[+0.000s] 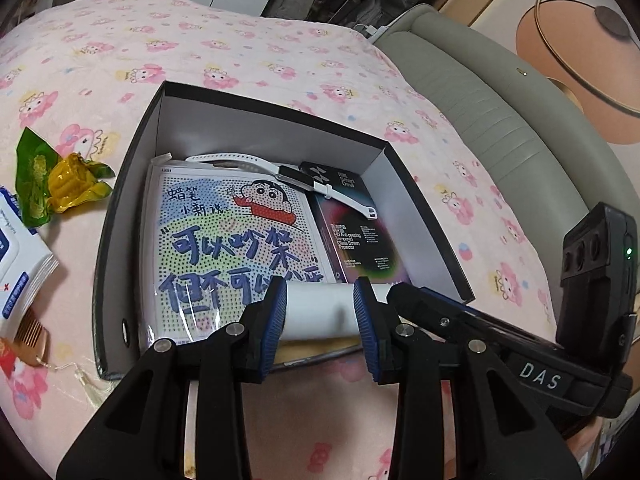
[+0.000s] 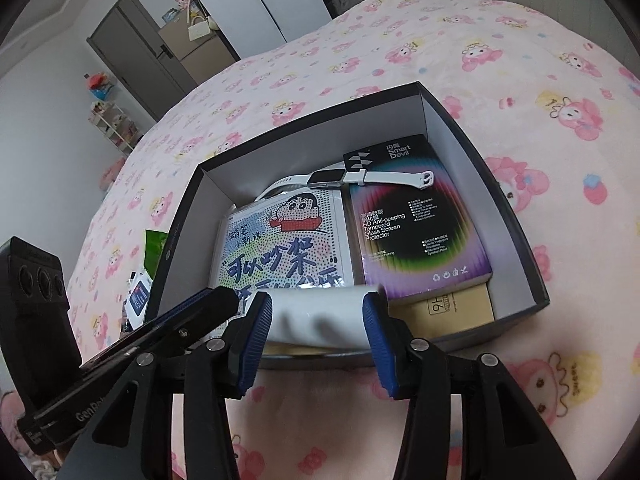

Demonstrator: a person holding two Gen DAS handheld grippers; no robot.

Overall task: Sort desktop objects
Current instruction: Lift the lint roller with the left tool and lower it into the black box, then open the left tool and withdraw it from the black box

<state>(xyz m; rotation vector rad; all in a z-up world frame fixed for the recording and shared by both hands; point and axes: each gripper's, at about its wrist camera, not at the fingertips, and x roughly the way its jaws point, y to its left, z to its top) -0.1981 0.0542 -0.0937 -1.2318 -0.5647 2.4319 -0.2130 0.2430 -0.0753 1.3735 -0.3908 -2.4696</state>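
An open dark box (image 1: 132,176) (image 2: 516,216) lies on the pink blanket. In it are a cartoon bead-art pack (image 1: 224,236) (image 2: 288,248), a dark screen protector box (image 1: 356,236) (image 2: 412,224), a white smartwatch (image 1: 296,176) (image 2: 340,178) and a tan box (image 2: 456,308). A white cylinder (image 1: 320,312) (image 2: 320,316) lies across the box's near edge. Both grippers hold it side by side: my left gripper (image 1: 320,312) and my right gripper (image 2: 318,320) each have blue pads pressed on it. Each gripper shows in the other's view.
Left of the box lie a green and yellow wrapper (image 1: 60,180), a white and blue tissue pack (image 1: 20,264) (image 2: 138,296) and a small wooden comb (image 1: 34,340). A grey headboard (image 1: 480,92) borders the bed at the right. A door (image 2: 132,56) and shelf stand beyond.
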